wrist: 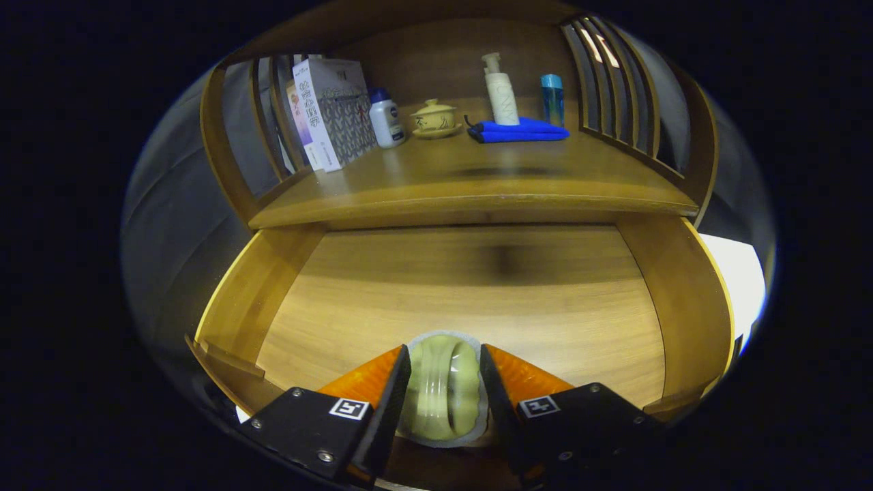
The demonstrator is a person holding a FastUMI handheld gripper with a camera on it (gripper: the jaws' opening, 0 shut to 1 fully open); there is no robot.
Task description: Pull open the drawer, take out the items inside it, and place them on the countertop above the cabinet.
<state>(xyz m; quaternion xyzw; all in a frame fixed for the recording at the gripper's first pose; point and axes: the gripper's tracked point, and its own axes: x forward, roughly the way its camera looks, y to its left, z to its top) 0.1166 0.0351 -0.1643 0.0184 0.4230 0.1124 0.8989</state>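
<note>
Gripper (445, 382) clamped on pale green roll of tape (442, 392), both fingers pressed to its sides, low over open drawer (477, 300). Surface (477, 181) lay ahead and above, beyond drawer's back edge; free spot before blue cloth (518, 131).

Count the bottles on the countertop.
3. A small white bottle stands beside the books. A tall pump bottle stands on the blue cloth. A blue bottle is just past it. Books could hide more.
</note>
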